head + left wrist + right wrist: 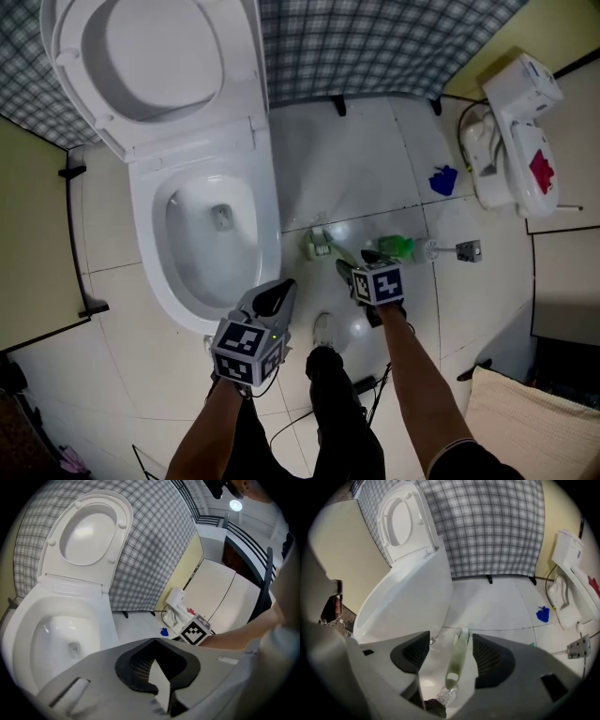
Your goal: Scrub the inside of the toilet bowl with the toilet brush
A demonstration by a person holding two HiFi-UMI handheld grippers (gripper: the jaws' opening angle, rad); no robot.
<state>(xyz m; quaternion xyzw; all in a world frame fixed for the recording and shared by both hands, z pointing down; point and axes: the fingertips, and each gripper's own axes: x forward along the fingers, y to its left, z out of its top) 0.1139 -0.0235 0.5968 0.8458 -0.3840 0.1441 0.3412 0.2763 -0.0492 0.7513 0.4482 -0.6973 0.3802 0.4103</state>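
Your right gripper (359,262) points down at the floor, jaws wide apart, so the brush (457,658) handle lies between them, untouched and ready for grabbing. Your left gripper (273,298), closed and empty, hangs clear just beside the bowl (150,234).

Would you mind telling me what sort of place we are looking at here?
Most likely a bathroom, perhaps a staged one: a white toilet with its lid raised, a tiled floor with a toilet brush lying on it, and a checked cloth hung behind.
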